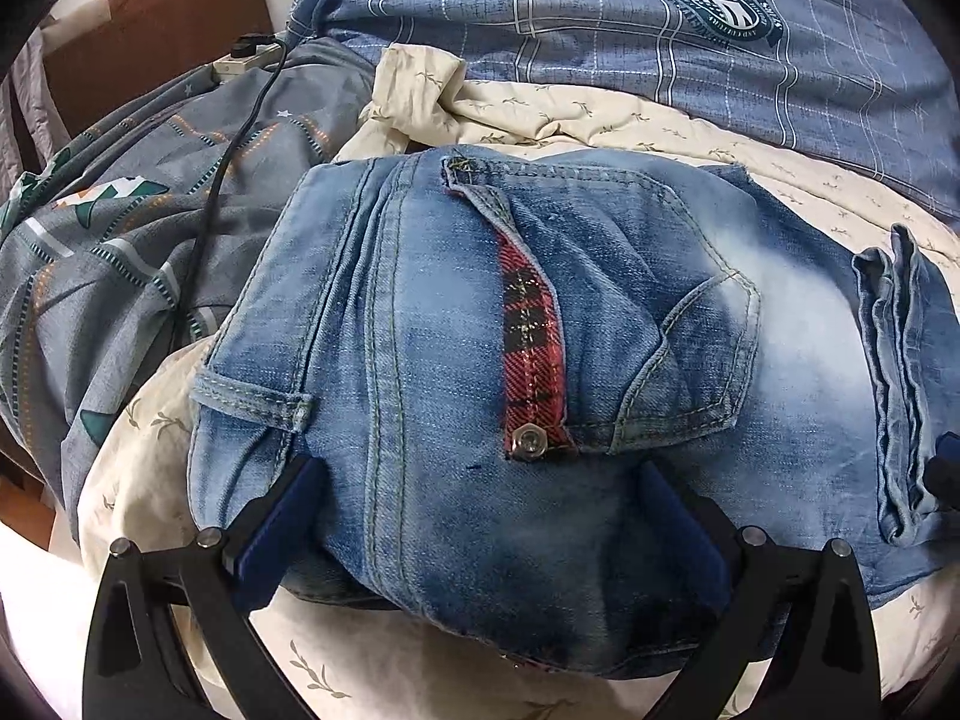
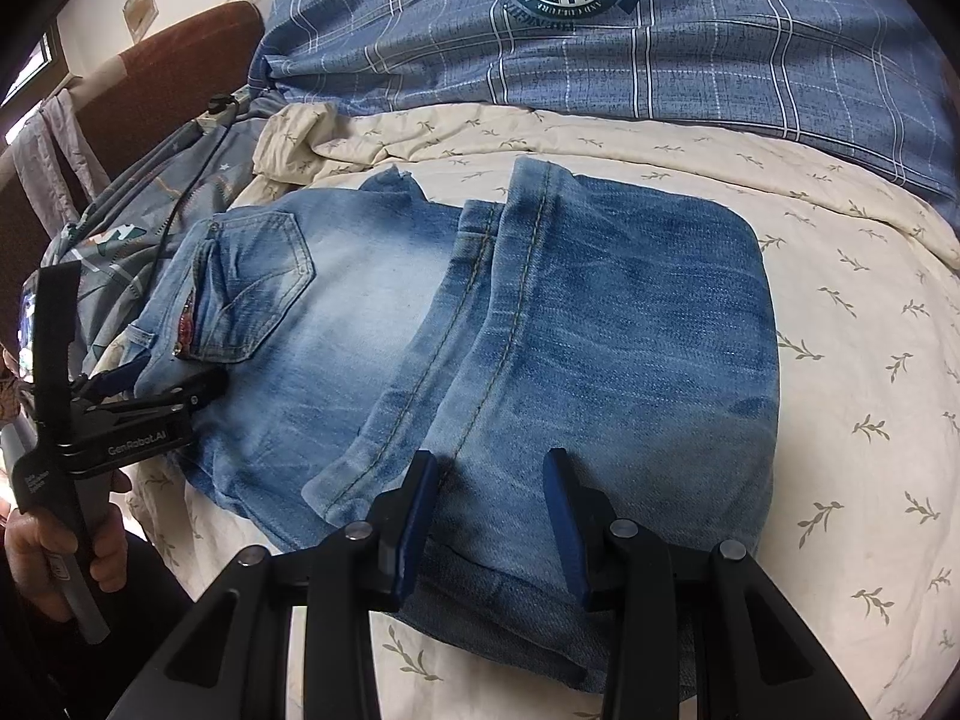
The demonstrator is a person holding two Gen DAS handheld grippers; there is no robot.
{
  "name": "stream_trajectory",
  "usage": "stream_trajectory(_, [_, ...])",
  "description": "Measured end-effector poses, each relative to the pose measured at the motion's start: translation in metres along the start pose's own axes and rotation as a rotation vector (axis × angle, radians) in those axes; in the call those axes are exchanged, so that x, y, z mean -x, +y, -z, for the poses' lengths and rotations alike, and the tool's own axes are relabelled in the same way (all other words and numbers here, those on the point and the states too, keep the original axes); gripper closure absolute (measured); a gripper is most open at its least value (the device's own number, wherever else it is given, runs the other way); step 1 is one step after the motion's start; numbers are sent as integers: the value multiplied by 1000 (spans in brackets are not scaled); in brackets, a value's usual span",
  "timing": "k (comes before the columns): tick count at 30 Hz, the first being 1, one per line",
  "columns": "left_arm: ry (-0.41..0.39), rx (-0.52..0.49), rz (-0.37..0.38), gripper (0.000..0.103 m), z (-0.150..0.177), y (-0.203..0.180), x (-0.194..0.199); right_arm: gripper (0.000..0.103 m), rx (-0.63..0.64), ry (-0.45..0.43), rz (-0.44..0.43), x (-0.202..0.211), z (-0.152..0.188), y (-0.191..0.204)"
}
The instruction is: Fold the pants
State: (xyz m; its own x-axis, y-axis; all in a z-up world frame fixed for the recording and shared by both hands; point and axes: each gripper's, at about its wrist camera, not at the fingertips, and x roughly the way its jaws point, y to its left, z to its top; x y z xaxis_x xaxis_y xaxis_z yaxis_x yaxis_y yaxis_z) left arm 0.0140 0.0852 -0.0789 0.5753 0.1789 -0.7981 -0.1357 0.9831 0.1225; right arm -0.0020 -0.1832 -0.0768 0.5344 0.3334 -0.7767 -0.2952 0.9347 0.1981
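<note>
Faded blue jeans (image 1: pixel 456 324) lie folded on the bed, back pocket and red plaid lining facing up. In the right wrist view the legs of the jeans (image 2: pixel 600 324) are folded over the seat, with the cuffs at the far side. My left gripper (image 1: pixel 480 471) stands open and wide at the waist end, where denim bulges between its fingers. It also shows from the side at the left, my left gripper (image 2: pixel 159 381). My right gripper (image 2: pixel 491 457) sits at the near edge of the folded legs, shut on a thick bunch of denim.
The bed has a cream leaf-print sheet (image 2: pixel 840 360). A blue plaid duvet (image 2: pixel 660 60) lies at the far side and a grey patterned quilt (image 1: pixel 120 276) at the left. A power strip (image 1: pixel 240 63) with a black cable rests on that quilt. A hand (image 2: pixel 54 552) holds the left gripper's handle.
</note>
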Motion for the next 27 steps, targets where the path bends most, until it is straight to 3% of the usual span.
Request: stream_trajectory(27, [13,2,23,0,-3,2,-4,62,8,-4,-12,0,0,0])
